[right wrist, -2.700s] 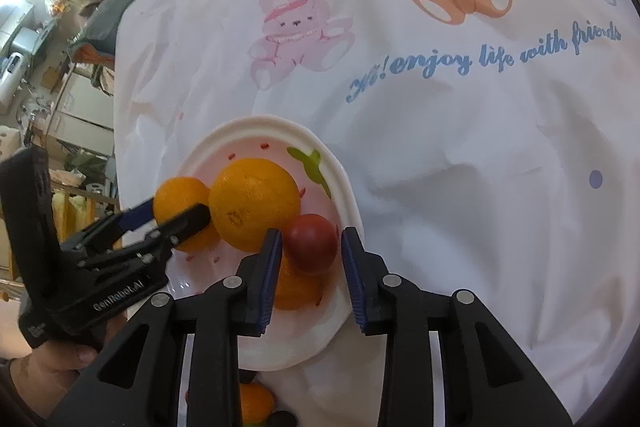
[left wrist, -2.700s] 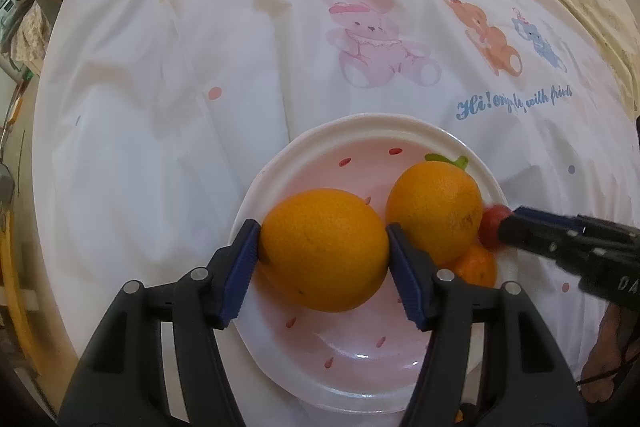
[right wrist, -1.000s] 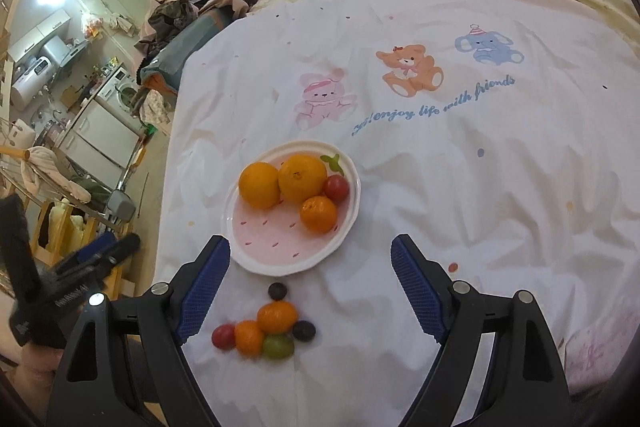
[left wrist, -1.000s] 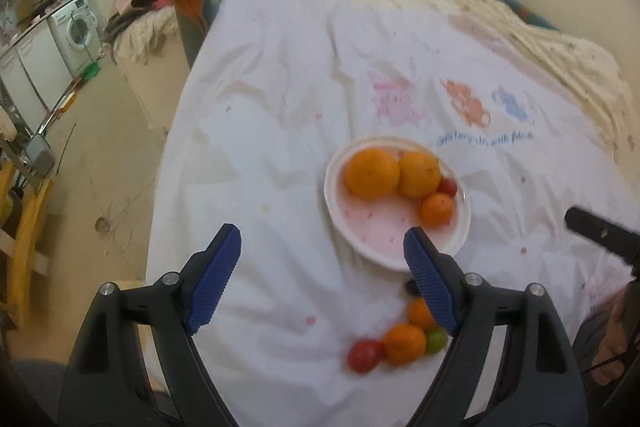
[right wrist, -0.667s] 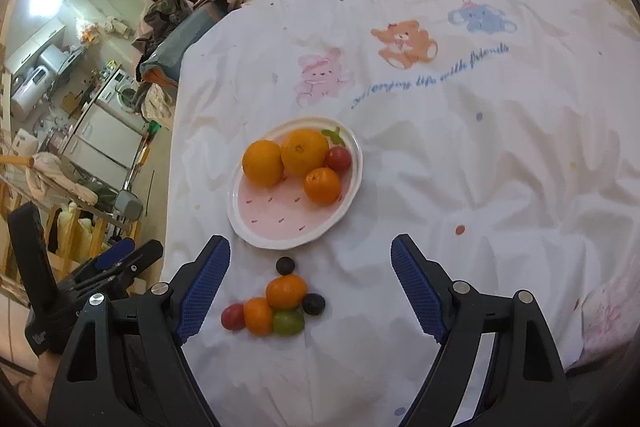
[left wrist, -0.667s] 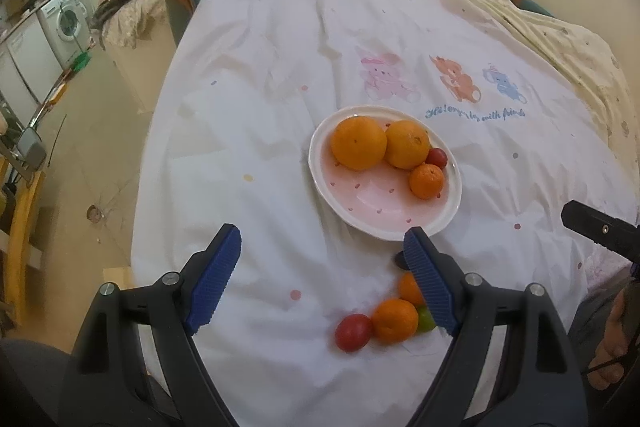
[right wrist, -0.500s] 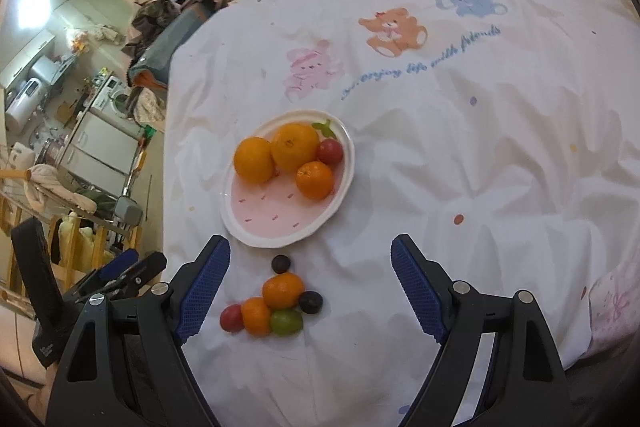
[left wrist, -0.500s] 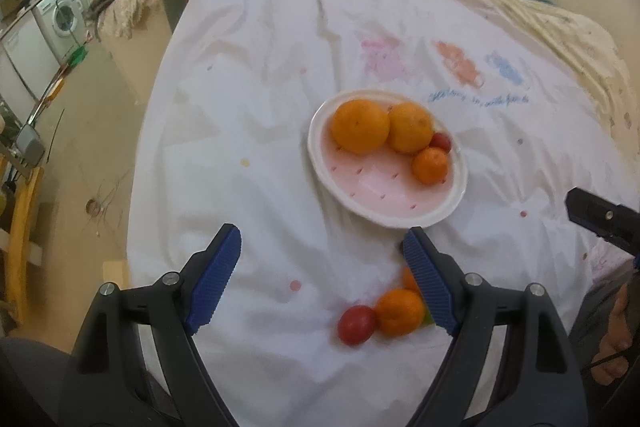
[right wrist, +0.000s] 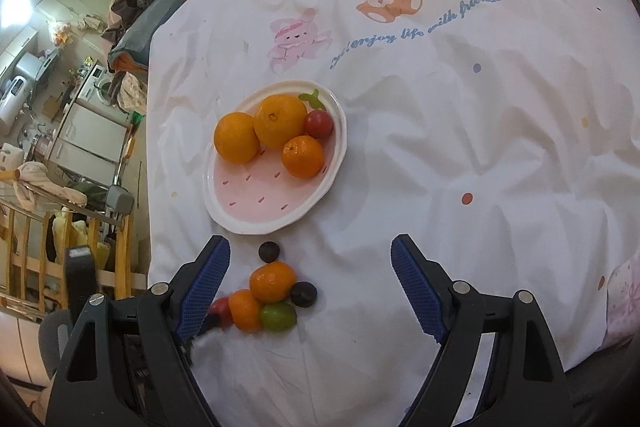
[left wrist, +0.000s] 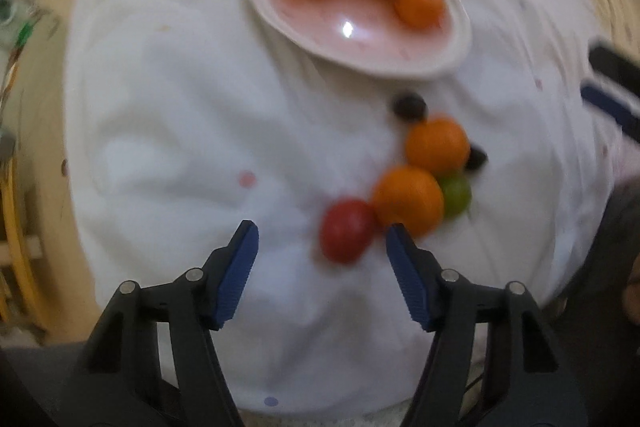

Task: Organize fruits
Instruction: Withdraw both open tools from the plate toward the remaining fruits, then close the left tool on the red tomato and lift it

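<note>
Left claw [left wrist: 320, 243] points straight down over the bed's white sheet [left wrist: 168, 115], jaws closing w/ nothing gripped; the red tomato [left wrist: 346, 235] sits just beyond the tips, nearer the right pad. Right claw [right wrist: 310, 259] tilts down, jaws wide & empty, w/ the loose fruit pile [right wrist: 268, 295] lying between its tips, near the left pad. Pink plate [right wrist: 256, 215] just beyond the pile holds 3 oranges & a tomato; cartoon-print sheet, cluttered room w/ appliances at left.

The left hand-held gripper [left wrist: 320, 247] points straight down, jaws closing; the right hand-held gripper [right wrist: 310, 263] stands wide apart.
</note>
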`<action>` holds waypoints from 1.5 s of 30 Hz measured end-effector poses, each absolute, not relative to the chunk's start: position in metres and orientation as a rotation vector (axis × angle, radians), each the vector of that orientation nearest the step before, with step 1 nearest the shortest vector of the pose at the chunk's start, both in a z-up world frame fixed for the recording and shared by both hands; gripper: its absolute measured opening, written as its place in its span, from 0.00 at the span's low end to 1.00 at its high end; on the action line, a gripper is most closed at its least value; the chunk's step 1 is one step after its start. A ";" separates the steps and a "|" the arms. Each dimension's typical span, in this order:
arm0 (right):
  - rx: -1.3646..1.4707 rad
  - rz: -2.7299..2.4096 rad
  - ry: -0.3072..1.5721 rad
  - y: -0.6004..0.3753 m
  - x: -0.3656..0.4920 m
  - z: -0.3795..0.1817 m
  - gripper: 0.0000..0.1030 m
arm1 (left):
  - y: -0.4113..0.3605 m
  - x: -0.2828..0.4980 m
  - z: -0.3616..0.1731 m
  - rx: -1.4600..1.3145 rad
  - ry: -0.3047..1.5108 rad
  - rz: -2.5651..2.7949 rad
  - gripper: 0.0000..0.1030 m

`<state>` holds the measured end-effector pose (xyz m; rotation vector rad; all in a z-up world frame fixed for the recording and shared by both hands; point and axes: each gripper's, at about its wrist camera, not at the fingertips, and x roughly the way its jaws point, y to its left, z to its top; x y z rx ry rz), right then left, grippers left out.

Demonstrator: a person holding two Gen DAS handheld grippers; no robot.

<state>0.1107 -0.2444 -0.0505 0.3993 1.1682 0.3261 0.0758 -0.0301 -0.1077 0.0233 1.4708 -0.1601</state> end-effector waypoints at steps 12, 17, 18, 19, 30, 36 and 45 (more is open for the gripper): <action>0.534 0.331 1.206 -0.259 0.114 -0.059 0.83 | -0.034 0.072 -0.119 0.016 1.530 -0.177 0.61; 0.532 0.332 1.217 -0.256 0.115 -0.060 0.83 | -0.051 0.064 -0.128 0.176 1.544 -0.188 0.61; 0.527 0.334 1.220 -0.255 0.115 -0.061 0.83 | -0.055 0.062 -0.128 0.198 1.539 -0.190 0.61; 0.520 0.336 1.223 -0.253 0.116 -0.061 0.83 | -0.057 0.062 -0.128 0.202 1.536 -0.191 0.60; 0.503 0.318 1.222 -0.255 0.114 -0.062 0.83 | -0.060 0.068 -0.114 0.108 1.510 -0.233 0.23; 0.501 0.307 1.222 -0.258 0.113 -0.062 0.83 | -0.035 0.071 -0.079 -0.023 1.408 -0.214 0.23; 0.556 0.357 1.255 -0.256 0.114 -0.070 0.83 | 0.005 0.080 -0.052 -0.157 1.260 -0.080 0.23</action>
